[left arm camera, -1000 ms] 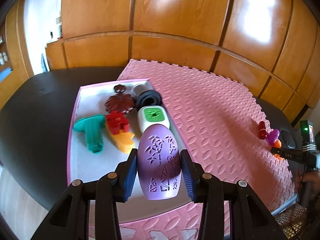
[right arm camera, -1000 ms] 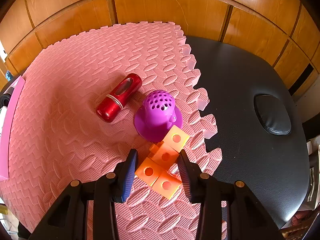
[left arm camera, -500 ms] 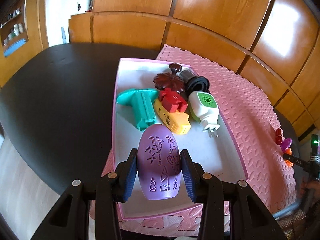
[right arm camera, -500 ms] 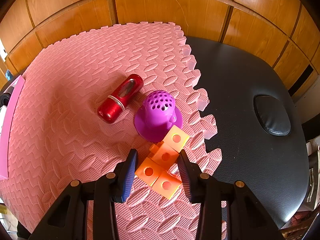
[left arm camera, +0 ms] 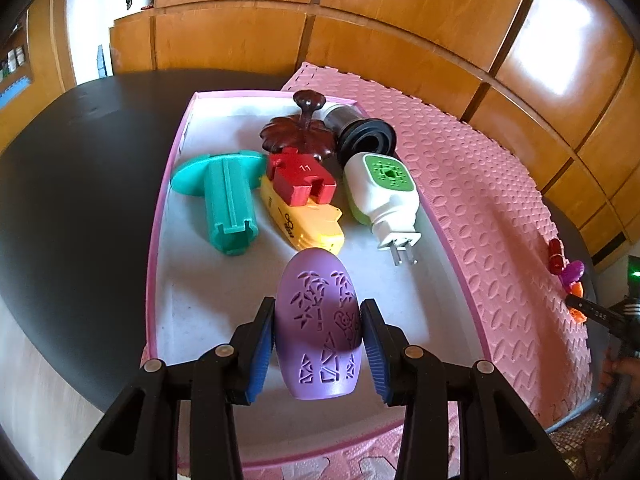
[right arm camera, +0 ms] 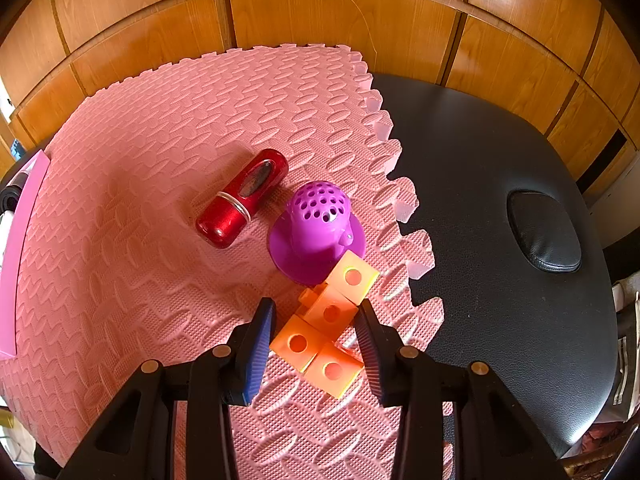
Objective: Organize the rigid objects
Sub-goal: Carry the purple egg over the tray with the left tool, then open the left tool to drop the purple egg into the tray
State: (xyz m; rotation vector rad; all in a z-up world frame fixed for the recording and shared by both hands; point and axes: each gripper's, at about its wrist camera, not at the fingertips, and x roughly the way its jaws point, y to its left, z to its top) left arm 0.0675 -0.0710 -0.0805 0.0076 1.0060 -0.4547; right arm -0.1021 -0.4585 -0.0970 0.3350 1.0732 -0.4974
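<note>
Purple shell [left arm camera: 320, 326]: a lilac egg-shaped plastic piece with cut-out bamboo, leaf and triangle patterns, rounded end pointing away, flat end toward the camera.
Left claw [left arm camera: 319, 342]: clamped on the purple shell, one blue pad on each flank, holding it over the near half of the tray.
Tray [left arm camera: 160, 216]: shallow, pink rim, white floor, sitting partly on the black table [left arm camera: 76, 184] and against the pink foam mat [left arm camera: 492, 208].
Tray contents: a teal spool [left arm camera: 224, 196], a yellow block [left arm camera: 304, 224] with a red block [left arm camera: 302, 180] marked 11 on top of it, a white and green plug-in device [left arm camera: 380, 192] with its prongs toward the camera, a dark brown flower-shaped piece [left arm camera: 300, 136], and a black ringed cup [left arm camera: 366, 138] at the far right corner.
Right claw [right arm camera: 316, 326]: jaws apart, straddling an orange cube cluster [right arm camera: 326, 320] on the mat; whether the pads touch it is unclear.
Beside the cubes: a purple perforated cap [right arm camera: 318, 228] touching them, and a red tube [right arm camera: 242, 198] lying just left of it.
Hard to make out: the tray's near edge is cut off behind the left claw's arms.
</note>
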